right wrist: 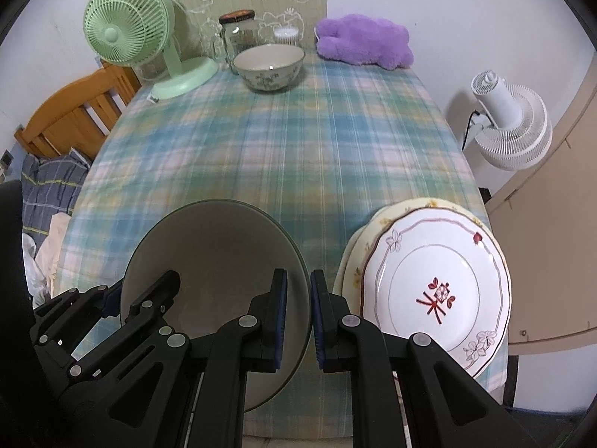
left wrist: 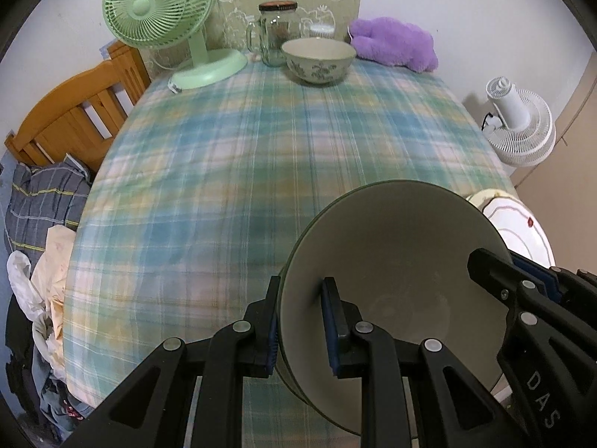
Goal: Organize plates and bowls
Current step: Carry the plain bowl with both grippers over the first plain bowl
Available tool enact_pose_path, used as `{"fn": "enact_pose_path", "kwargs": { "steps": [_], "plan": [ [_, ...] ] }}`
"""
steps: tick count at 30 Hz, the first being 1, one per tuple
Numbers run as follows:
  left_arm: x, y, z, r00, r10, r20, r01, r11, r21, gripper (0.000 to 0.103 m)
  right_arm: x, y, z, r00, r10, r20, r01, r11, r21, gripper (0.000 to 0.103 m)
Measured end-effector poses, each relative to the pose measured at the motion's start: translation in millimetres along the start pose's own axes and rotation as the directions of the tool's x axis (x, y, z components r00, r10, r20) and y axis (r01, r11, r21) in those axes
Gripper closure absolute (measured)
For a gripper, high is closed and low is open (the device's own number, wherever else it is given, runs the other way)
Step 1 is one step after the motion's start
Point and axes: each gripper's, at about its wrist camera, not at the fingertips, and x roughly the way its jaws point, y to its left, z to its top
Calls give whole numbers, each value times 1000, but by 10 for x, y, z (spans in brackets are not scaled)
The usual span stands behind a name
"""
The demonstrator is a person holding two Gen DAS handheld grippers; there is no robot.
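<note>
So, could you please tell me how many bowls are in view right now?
2. A plain bowl sits near the front table edge, gripped on both sides by the left gripper and right gripper; a floral bowl stands at the far end.

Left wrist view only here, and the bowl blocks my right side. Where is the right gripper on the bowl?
Observer: The right gripper straddles the right rim of the bowl, one finger inside and one outside. I cannot tell whether it pinches.
Operator: What is that white sliver past the bowl?
Observer: Two stacked plates. A white plate with a red centre motif lies on a cream plate with yellow flowers.
Operator: Do they touch the bowl?
Observer: No, a strip of tablecloth shows between them.
</note>
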Motion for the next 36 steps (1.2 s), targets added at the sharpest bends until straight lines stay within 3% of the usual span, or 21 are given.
{"fn": "enact_pose_path", "kwargs": {
  "steps": [26,36],
  "plan": [
    [-17,-69,-88,999,37,3,-37,999,30,85,50,-45,-88,999,2,-32,-2,1000,8,87],
    [-21,11,-117,998,58,2,-58,998,12,85,92,31,-125,997,41,-62,-40,999,6,87]
  ]
}}
